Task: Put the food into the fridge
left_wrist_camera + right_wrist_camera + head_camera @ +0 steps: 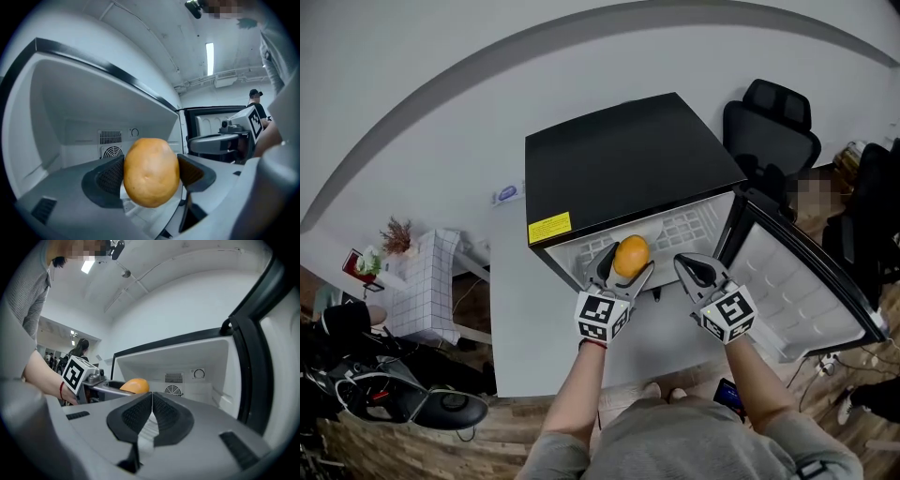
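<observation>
head view: fruit (631, 255) at fridge (628, 155) mouth; chair (773, 127) behind

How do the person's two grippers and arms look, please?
Both the left gripper and the right gripper have grey bodies, black ribbed pads and a white cube with black square markers. The forearms are bare; a thin red band circles the left wrist. The top is grey.

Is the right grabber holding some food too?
No, the jaws of the right gripper are pressed together with nothing between them; only the left gripper grips the orange fruit.
</observation>
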The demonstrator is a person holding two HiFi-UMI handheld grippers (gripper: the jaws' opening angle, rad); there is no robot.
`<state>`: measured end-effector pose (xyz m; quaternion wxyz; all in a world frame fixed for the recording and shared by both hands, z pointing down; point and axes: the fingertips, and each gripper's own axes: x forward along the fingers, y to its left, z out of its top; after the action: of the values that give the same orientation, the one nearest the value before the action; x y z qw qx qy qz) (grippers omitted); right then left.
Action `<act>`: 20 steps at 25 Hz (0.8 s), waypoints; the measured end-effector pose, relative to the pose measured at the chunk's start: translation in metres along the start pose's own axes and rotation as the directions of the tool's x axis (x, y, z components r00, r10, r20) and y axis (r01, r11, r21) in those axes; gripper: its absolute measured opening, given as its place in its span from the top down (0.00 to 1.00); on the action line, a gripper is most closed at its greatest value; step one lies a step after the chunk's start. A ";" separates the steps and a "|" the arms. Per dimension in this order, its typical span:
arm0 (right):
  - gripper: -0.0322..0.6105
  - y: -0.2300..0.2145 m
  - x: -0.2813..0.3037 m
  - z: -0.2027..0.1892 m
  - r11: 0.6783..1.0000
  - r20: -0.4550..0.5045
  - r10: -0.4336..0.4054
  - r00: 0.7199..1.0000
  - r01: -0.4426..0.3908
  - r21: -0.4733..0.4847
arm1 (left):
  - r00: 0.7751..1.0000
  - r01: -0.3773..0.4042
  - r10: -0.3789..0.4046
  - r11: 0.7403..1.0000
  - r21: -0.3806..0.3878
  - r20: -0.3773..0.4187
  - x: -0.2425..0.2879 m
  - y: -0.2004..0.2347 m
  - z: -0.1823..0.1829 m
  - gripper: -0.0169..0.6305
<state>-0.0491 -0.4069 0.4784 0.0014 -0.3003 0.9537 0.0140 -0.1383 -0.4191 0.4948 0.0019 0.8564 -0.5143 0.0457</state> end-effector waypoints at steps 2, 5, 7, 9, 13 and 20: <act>0.93 -0.004 0.005 -0.002 1.000 -0.008 0.002 1.000 -0.002 -0.003 | 1.000 -0.007 0.007 1.000 0.014 -0.025 0.008 0.007 -0.006 0.41; 0.93 -0.008 0.010 -0.006 1.000 -0.018 0.005 1.000 -0.005 -0.001 | 0.998 -0.017 0.020 0.999 0.046 -0.056 0.020 0.016 -0.011 0.41; 0.93 -0.009 0.013 -0.009 1.000 -0.024 0.005 1.000 -0.005 -0.004 | 0.996 -0.030 0.035 0.998 0.061 -0.077 0.027 0.023 -0.016 0.41; 0.93 -0.011 0.016 -0.013 1.000 -0.035 0.005 0.999 -0.005 -0.006 | 0.994 -0.040 0.047 0.997 0.070 -0.095 0.034 0.029 -0.019 0.41; 0.93 -0.015 0.022 -0.019 1.000 -0.051 0.000 0.999 0.000 -0.003 | 0.991 -0.051 0.060 0.996 0.078 -0.118 0.046 0.038 -0.023 0.41; 0.93 -0.017 0.026 -0.023 1.000 -0.057 0.000 0.998 0.000 -0.002 | 0.986 -0.050 0.065 0.994 0.094 -0.156 0.057 0.046 -0.035 0.41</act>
<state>-0.0607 -0.4363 0.5007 -0.0262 -0.3007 0.9533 0.0062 -0.1546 -0.4889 0.5322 0.0033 0.8340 -0.5345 0.1368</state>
